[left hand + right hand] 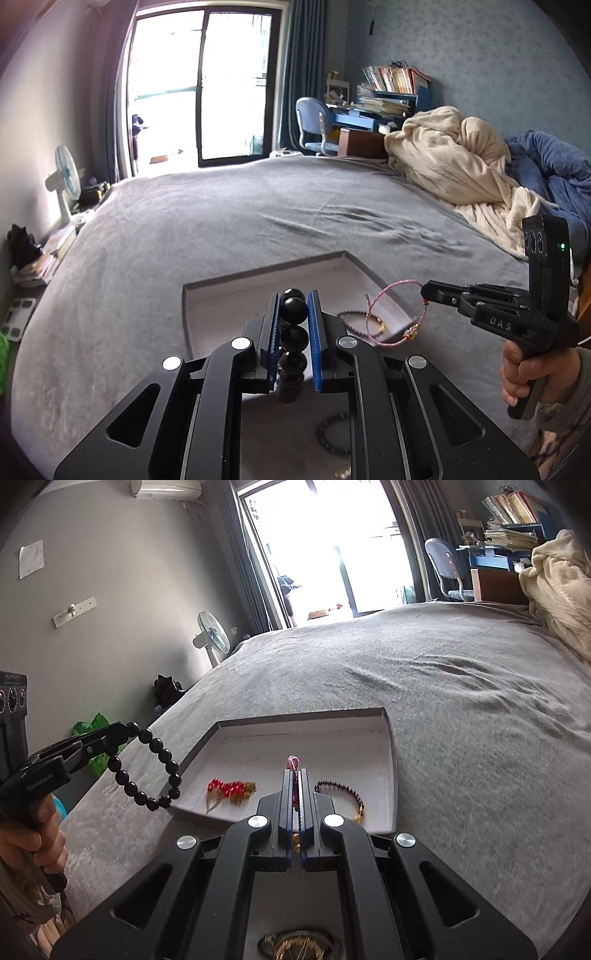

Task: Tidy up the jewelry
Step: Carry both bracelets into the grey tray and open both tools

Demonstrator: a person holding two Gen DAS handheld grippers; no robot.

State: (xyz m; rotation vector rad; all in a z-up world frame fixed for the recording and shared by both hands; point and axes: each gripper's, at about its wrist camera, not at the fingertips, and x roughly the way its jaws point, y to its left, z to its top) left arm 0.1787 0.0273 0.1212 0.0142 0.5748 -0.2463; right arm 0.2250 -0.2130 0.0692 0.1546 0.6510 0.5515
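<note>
Hand-held gripper level (beads clamped)

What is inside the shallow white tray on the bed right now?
Inside the tray lie a red-and-gold beaded piece and a dark beaded bracelet with a gold clasp. The right claw covers the middle of the floor.

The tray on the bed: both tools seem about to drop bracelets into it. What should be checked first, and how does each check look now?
1. Left gripper holds the black bead bracelet: ok, shut on it.
2. Right gripper holds the pink cord bracelet: ok, clamped.
3. Black bracelet over the tray: not ok, it hangs at the tray's left rim.
4. Free floor inside the tray: ok, bare between the red bead piece and the dark bead bracelet.
5. Bracelets clear of each other: ok, apart.
</note>
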